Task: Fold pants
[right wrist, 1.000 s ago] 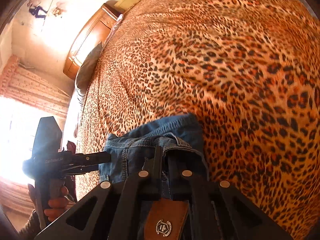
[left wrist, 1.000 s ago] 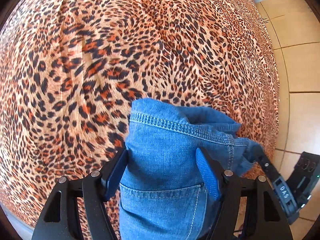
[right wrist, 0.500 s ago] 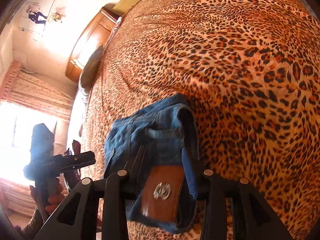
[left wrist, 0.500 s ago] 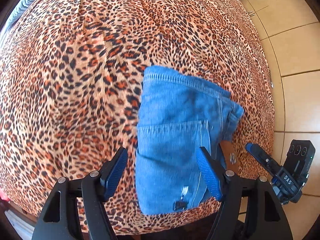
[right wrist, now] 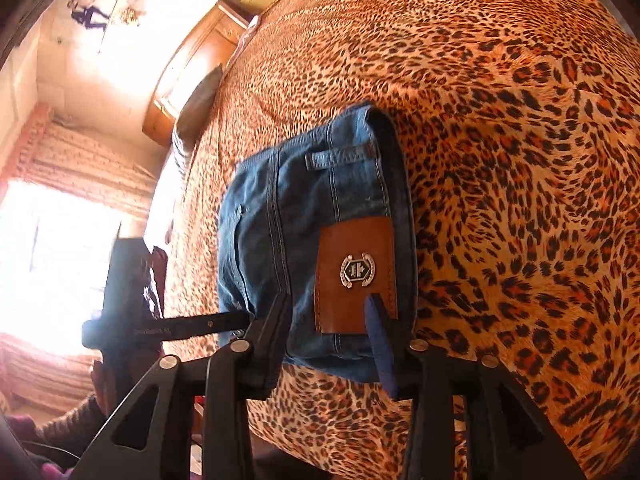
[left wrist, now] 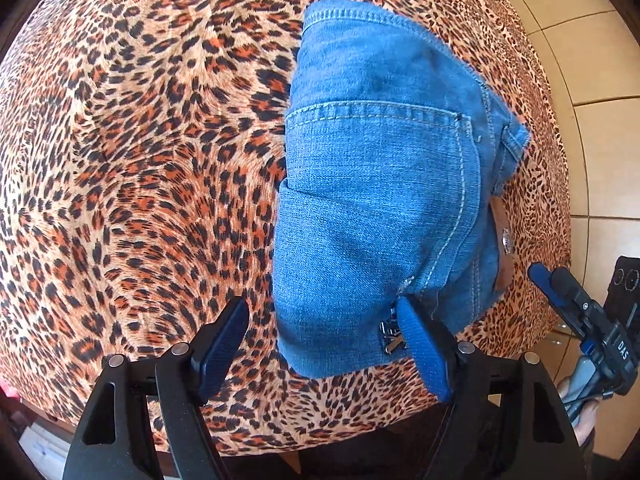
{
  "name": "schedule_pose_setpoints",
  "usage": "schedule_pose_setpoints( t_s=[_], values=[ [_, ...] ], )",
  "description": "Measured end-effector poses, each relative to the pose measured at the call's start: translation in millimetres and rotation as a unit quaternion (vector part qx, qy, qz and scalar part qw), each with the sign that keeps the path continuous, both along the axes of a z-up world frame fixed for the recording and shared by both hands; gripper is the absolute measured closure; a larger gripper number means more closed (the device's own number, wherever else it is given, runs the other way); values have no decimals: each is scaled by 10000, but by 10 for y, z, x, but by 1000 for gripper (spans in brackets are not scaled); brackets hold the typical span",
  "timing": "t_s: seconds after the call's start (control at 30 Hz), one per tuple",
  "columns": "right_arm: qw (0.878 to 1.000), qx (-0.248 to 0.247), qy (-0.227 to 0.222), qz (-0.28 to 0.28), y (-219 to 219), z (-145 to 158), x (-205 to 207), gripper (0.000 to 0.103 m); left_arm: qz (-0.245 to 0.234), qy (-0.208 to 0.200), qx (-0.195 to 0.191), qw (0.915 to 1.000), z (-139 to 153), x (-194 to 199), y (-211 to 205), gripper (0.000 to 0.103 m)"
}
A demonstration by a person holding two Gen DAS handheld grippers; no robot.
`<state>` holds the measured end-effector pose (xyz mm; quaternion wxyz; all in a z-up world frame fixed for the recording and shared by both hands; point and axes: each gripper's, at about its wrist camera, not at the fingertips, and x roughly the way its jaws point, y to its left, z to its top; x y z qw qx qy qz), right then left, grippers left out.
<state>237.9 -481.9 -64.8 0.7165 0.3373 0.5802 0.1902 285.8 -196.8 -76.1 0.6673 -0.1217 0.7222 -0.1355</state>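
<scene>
On leopard bedspread [left wrist: 140, 160], folded jeans [left wrist: 376, 200]; both grippers [left wrist: 324, 344] [right wrist: 328, 320] open w/ nothing held

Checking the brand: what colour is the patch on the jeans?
Tan-brown leather patch with a silver emblem, on blue jeans; clearest in the right wrist view.

Two close views — same jeans [left wrist: 380, 200]

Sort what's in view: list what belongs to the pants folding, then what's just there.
Job:
folded jeans, lying on the leopard-print bedspread
left gripper, jaws open
right gripper, jaws open

Just there:
wooden cabinet
curtains
tiled floor
</scene>
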Motion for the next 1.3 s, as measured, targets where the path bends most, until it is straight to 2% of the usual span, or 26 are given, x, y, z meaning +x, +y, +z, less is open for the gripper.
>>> schedule_pose_setpoints(
  t_s=[0.13,0.17,0.23,0.3,0.4,0.53,0.6,0.63,0.67,0.7,0.73,0.83,0.9,0.93,1.0,1.03,1.1,1.23,1.3],
  values=[
    [9998,-130,168,-7,20,-105,-63,48,75,88,-39,9999,14,-10,11,28],
    [9994,-220,245,43,67,-155,-58,48,77,182,23,9998,8,-16,49,32],
    [9966,-765,269,110,149,-156,-50,48,193,263,-225,9992,82,-9,124,41],
    [9963,-835,-184,109,183,7,20,48,319,-36,-333,9989,254,125,177,40],
    [9939,-819,-731,105,255,235,282,48,319,-521,-264,9978,482,428,134,36],
    [9914,-817,-1025,-34,367,279,711,48,519,-717,-153,9960,465,749,-13,35],
    [9920,-886,-893,-132,413,152,879,48,631,-587,-19,9963,290,858,-96,36],
    [9929,-918,-741,-129,433,25,967,48,667,-503,105,9964,155,894,-196,33],
    [9928,-1074,-512,-95,453,-138,1029,50,683,-462,244,9963,50,909,-220,25],
    [9916,-1275,-225,-37,475,-318,1081,51,650,-414,288,9966,-51,927,-241,22],
    [9920,-1262,25,77,489,-504,1117,51,652,-309,293,9970,-170,960,-252,20],
    [9926,-1200,-132,90,463,-408,1095,51,928,-41,-194,9955,-188,958,-97,24],
    [9951,-950,-228,120,394,-274,1021,51,858,-191,-355,9955,-1,916,30,27],
    [9964,-787,-286,95,329,-219,955,50,804,-334,-366,9955,93,866,111,25],
    [9982,-555,-228,-11,186,-191,797,35,781,-520,-524,9942,198,743,267,18],
    [9989,-445,-145,-56,122,-217,732,34,799,-502,-613,9937,232,684,344,15],
    [9999,-129,39,-89,22,-343,595,34,823,-283,-838,9927,132,545,428,14],
    [9992,170,369,-20,96,-641,467,35,924,124,-933,9913,-159,428,412,15],
    [9981,559,277,13,199,-667,432,35,992,224,-1102,9887,-229,422,369,14]
  ],
)
